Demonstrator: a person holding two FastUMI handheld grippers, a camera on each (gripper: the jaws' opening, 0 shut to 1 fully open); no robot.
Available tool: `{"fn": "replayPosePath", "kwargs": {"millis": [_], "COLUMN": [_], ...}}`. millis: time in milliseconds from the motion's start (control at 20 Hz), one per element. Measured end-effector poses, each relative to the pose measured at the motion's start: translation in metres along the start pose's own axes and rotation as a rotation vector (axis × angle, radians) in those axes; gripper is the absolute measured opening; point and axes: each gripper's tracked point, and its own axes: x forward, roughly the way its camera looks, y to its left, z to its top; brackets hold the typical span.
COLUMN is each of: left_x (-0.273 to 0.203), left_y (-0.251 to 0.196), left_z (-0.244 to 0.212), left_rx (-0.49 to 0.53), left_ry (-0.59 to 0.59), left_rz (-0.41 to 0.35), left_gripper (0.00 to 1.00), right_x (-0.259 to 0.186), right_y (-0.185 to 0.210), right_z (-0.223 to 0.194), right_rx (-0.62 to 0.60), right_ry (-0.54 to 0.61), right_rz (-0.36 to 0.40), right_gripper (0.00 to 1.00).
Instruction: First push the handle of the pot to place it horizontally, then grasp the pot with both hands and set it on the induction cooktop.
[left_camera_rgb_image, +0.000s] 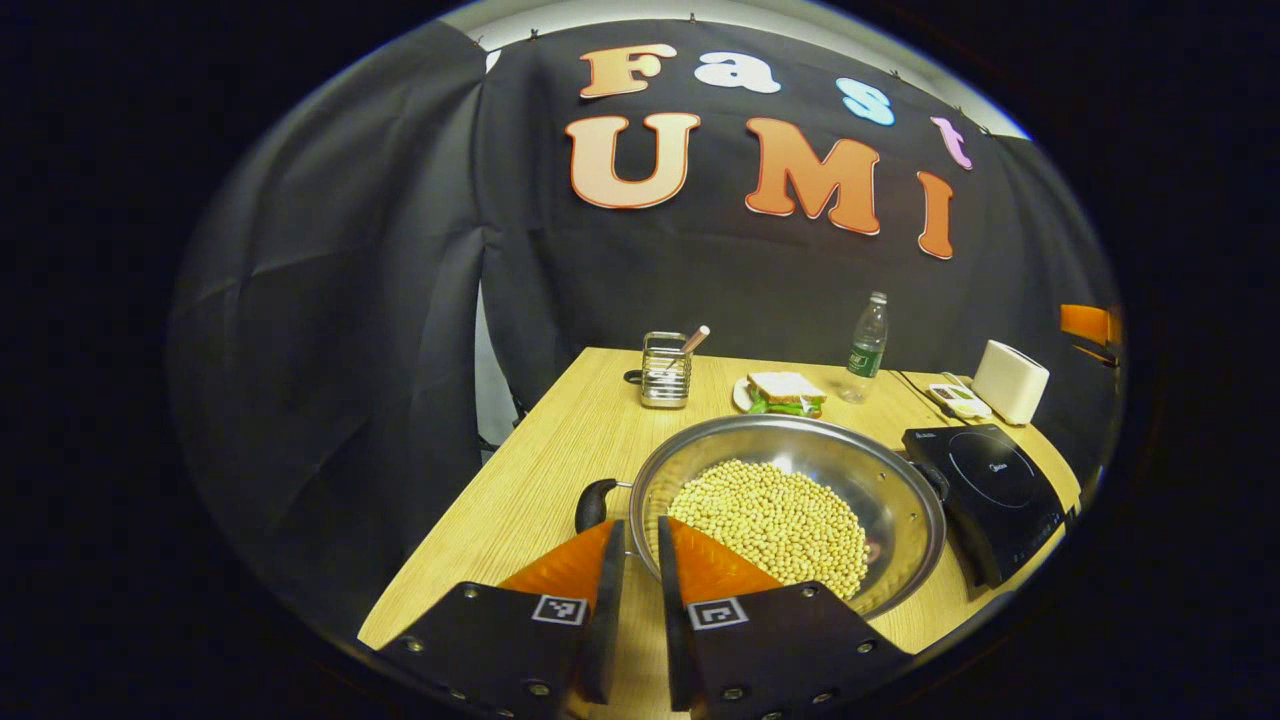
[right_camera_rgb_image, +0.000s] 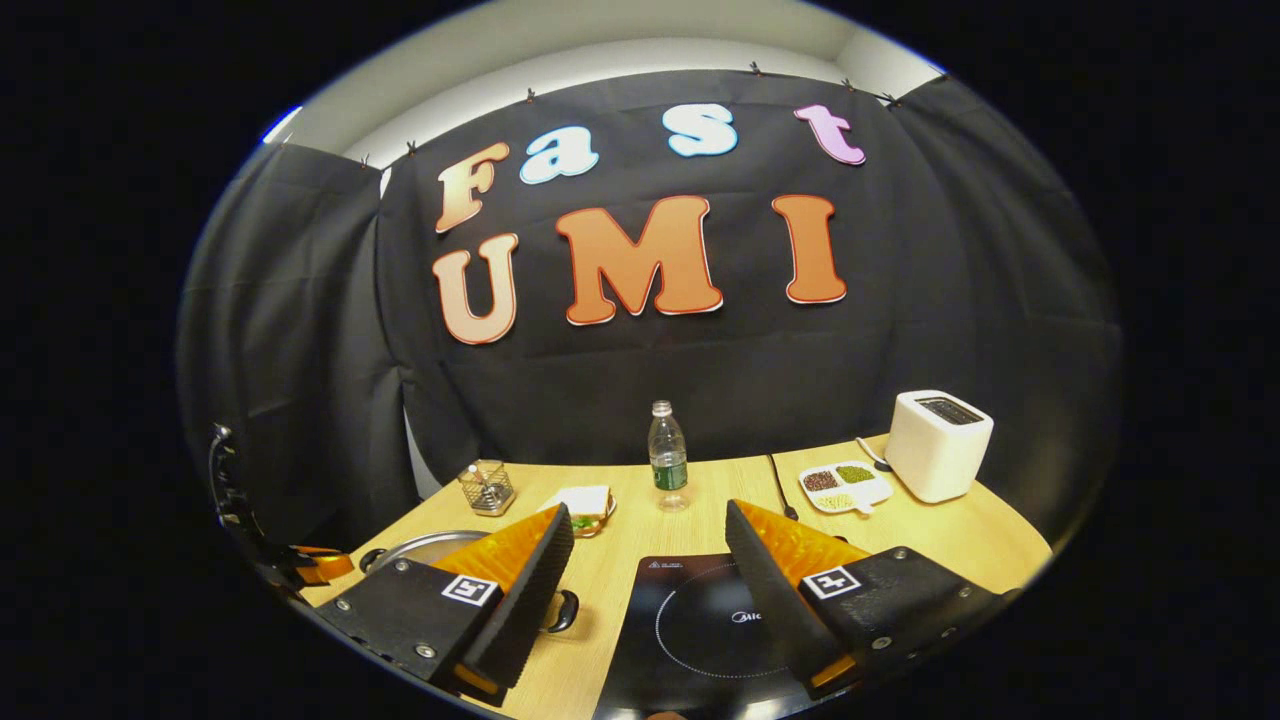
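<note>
silver pot (left_camera_rgb_image: 900, 490); black cooktop (left_camera_rgb_image: 990, 490)

Each hand-held gripper (left_camera_rgb_image: 640, 540) (right_camera_rgb_image: 650, 560): dark screw-studded plates, square black-and-white marker tags, ridged finger faces.

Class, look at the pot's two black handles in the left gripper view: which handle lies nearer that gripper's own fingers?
The handle on the pot's left side, just ahead of the left gripper. The other handle sits across the pot, beside the induction cooktop.
</note>
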Motion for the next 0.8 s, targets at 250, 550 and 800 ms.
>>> {"fn": "replayPosePath", "kwargs": {"millis": [250,550,800], "left_x": [0.013,0.041,0.059], "left_y": [0.000,0.025,0.035], "left_z": [0.004,-0.009,-0.037], "left_rx": [0.012,-0.004,0.000], "left_ry": [0.003,0.040,0.114], "left_rz": [-0.008,0.050,0.063], "left_gripper": [0.49,0.71,0.83], "right_x": [0.026,0.049,0.064], "right_y": [0.042,0.078,0.086], "right_z": [-0.057,-0.122,-0.161], "right_rx": [-0.011,-0.050,-0.047], "right_ry": [0.124,0.260,0.357], "right_rz": [0.036,0.063,0.050], "right_gripper": [0.96,0.96,0.96]}}
